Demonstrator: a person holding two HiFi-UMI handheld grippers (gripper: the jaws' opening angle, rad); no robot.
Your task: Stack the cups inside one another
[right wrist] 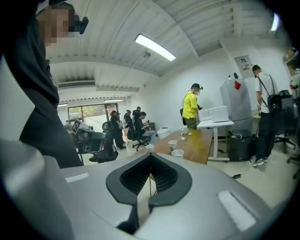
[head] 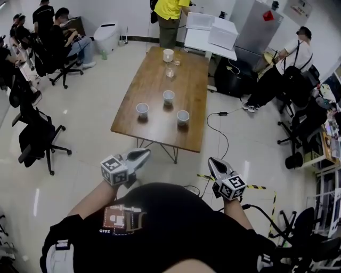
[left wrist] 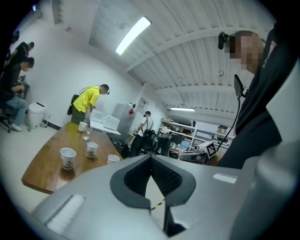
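Three white paper cups stand apart on the near half of a wooden table [head: 154, 80]: one at the left [head: 142, 110], one in the middle [head: 168, 96], one at the right [head: 183, 117]. The left gripper view shows the same cups [left wrist: 68, 157] [left wrist: 92, 148] [left wrist: 113, 159], and so does the right gripper view [right wrist: 177, 153] [right wrist: 173, 144] [right wrist: 150, 147]. My left gripper [head: 144, 153] and right gripper [head: 211, 161] are held close to my body, well short of the table. Both are shut with nothing in them. Seen from their own cameras, the left gripper [left wrist: 151, 157] and right gripper [right wrist: 151, 155] have their jaws together.
At the table's far end are another white cup [head: 168, 55] and a clear glass [head: 170, 70]. A person in a yellow shirt [head: 170, 10] stands behind them. Office chairs [head: 37, 136] and seated people are at the left. A cable [head: 213, 125] and striped tape [head: 256, 186] lie on the floor.
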